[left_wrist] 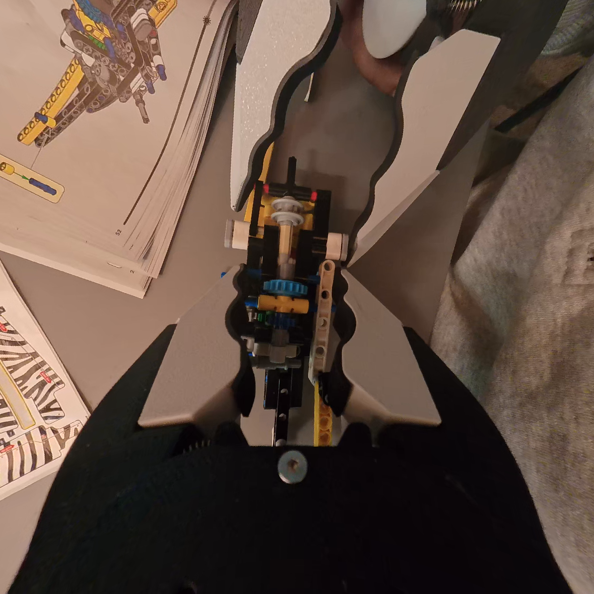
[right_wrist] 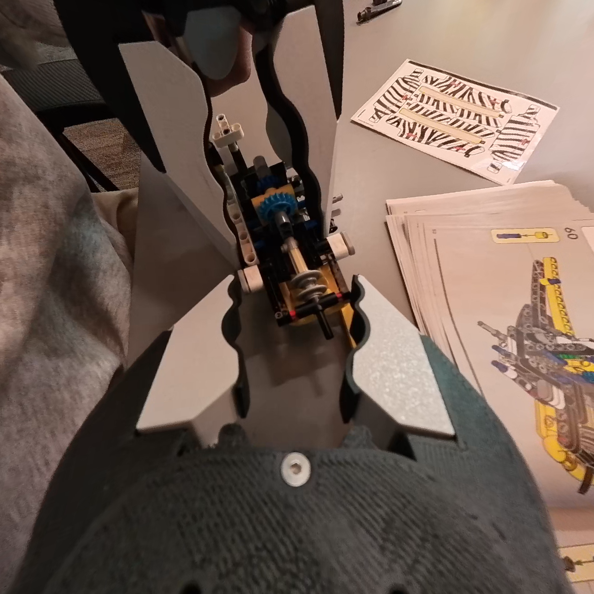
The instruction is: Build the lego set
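Observation:
A partly built Lego model (left_wrist: 283, 302), black and yellow with blue gears, a tan axle and white end connectors, stands on the grey table (left_wrist: 106, 321). My left gripper (left_wrist: 291, 273) is shut on its middle, a finger on each side. My right gripper (left_wrist: 295, 225) reaches in from the opposite side, jaws open, straddling the model's far end with the grey pulleys and the black axle. In the right wrist view the right gripper (right_wrist: 294, 283) is open around that end of the model (right_wrist: 273, 205). The left gripper (right_wrist: 279, 225) clamps it from beyond.
An open instruction booklet (left_wrist: 96, 160) lies to the left and also shows in the right wrist view (right_wrist: 482, 289). A zebra-striped sticker sheet (left_wrist: 25, 385) lies nearby (right_wrist: 450, 119). Grey fabric (left_wrist: 514, 321) lies along the table's edge. A small dark part (right_wrist: 379, 8) lies far back.

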Tool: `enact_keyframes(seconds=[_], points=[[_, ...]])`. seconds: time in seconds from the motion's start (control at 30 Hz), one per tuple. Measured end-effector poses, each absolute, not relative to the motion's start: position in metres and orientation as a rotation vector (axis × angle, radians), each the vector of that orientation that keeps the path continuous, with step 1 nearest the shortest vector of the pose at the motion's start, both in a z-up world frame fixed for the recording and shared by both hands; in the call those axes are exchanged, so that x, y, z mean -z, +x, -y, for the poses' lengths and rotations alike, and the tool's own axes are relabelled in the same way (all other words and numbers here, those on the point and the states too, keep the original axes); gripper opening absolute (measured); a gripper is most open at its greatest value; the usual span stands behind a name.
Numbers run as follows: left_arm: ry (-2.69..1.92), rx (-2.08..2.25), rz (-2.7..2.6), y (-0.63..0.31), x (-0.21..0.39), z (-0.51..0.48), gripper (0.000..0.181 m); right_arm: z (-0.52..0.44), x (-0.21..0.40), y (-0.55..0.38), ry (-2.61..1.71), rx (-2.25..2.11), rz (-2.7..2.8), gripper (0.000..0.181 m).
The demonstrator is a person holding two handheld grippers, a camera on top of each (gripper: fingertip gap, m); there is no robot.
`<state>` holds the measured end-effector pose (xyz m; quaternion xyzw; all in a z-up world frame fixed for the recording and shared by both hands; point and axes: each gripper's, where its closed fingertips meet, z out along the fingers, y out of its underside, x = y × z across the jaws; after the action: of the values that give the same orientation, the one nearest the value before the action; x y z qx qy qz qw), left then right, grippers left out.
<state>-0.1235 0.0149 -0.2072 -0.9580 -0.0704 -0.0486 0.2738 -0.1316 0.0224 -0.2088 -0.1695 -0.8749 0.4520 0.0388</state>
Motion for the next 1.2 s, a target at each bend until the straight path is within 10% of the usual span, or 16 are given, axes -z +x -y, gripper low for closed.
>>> enact_keyframes(seconds=[1.2], points=[[-2.525, 0.175, 0.181, -0.1235, 0.206, -0.0143, 0.051, -0.0204, 0.2095, -0.1303, -0.545, -1.4, 2.7, 0.067]])
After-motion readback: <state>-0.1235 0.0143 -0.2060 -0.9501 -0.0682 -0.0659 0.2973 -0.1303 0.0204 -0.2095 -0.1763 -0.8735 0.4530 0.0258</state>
